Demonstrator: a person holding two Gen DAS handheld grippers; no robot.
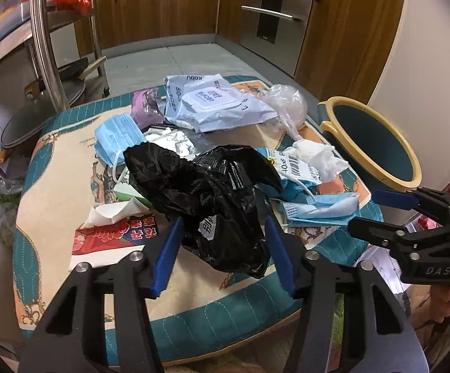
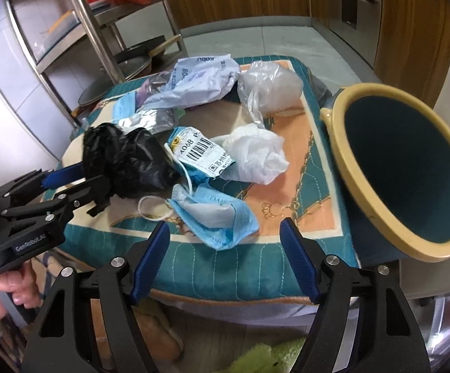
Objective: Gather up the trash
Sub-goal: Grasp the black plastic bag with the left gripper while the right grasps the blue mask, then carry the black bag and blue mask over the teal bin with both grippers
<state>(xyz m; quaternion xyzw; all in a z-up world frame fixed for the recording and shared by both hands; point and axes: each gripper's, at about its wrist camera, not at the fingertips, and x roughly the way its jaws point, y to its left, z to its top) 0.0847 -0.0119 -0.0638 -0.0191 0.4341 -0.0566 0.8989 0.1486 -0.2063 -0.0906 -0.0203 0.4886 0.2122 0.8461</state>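
Note:
Trash lies piled on a teal and cream cushion (image 1: 53, 205). A crumpled black plastic bag (image 1: 206, 192) lies in the middle, and my left gripper (image 1: 221, 248) is open with its blue pads either side of the bag's near end. It also shows in the right wrist view (image 2: 125, 158). My right gripper (image 2: 225, 261) is open and empty, just before a blue face mask (image 2: 218, 217) at the cushion's near edge. A tilted teal bin with a yellow rim (image 2: 408, 174) stands at the right, its mouth facing me.
Other trash: a wet-wipes pack (image 1: 212, 102), clear bag (image 2: 268, 90), white tissue wad (image 2: 256, 155), labelled blue parcel bag (image 2: 197, 152), more masks (image 1: 116, 136), foil wrapper (image 2: 150, 121). A steel rack (image 1: 44, 46) stands at the left, wooden cabinets (image 1: 162, 6) behind.

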